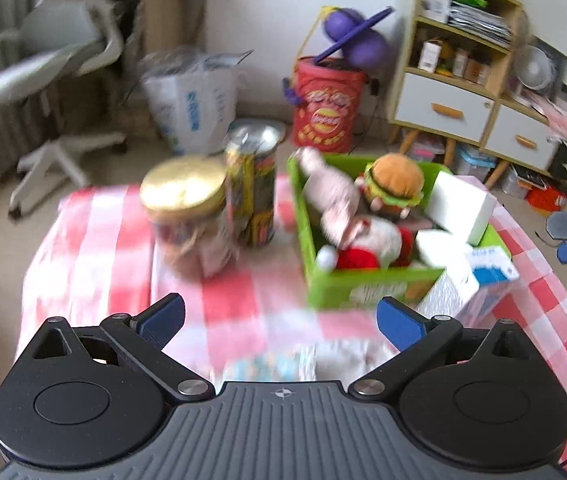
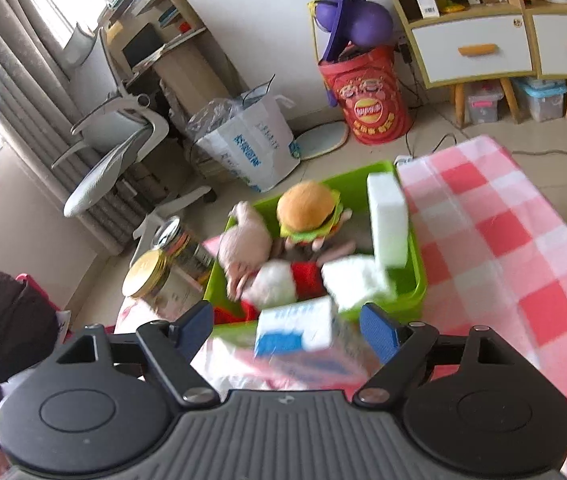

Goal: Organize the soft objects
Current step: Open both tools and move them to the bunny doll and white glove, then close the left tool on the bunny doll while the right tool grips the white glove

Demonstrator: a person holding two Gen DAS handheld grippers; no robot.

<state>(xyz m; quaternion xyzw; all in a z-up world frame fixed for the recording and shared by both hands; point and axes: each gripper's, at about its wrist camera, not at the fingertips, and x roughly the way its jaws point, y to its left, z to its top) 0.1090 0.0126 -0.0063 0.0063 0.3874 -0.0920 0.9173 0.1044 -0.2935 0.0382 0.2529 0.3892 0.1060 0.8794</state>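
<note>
With both grippers' jaws released and empty, the tissue pack (image 2: pixel 297 330) is seen leaning on the green bin (image 1: pixel 363 286) at twelve o'clock of the right gripper (image 2: pixel 285 330), farther from the left gripper (image 1: pixel 279 322).

The left gripper (image 1: pixel 279 322), a black two-finger tool with blue pads, has its jaws spread wide, and nothing is between them. Its fingers (image 1: pixel 161 320) point forward and downward. The right gripper (image 2: pixel 287 326), of the same black body and blue pads, also has its jaws apart; its pads (image 2: pixel 377 330) press on nothing. At the near left edge of the right wrist view a dark sleeve (image 2: pixel 1 316) of the person is visible.
</note>
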